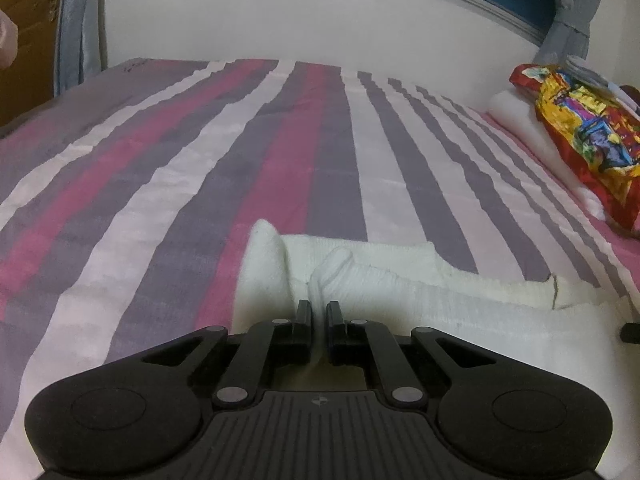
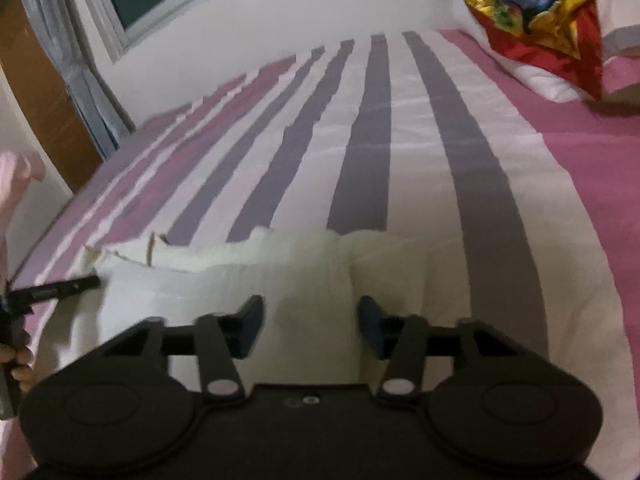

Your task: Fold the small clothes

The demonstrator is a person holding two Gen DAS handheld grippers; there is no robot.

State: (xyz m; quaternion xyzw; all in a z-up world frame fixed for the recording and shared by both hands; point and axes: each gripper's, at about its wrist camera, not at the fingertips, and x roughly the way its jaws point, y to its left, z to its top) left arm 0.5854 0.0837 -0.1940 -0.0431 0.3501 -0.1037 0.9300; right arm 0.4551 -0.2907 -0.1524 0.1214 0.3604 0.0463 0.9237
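A small white garment lies partly folded on the striped bedspread, close in front of both grippers. My left gripper is shut on a raised ridge of the white cloth, which runs up between its fingers. In the right wrist view the same white garment spreads under my right gripper. That gripper's jaws stand apart above the cloth and pinch nothing. The left gripper's tip pokes in at the garment's left edge, held by a hand.
A colourful red and yellow cloth rests on white pillows at the bed's right end. A white wall, a window and grey curtains stand behind the bed. A wooden door is at far left.
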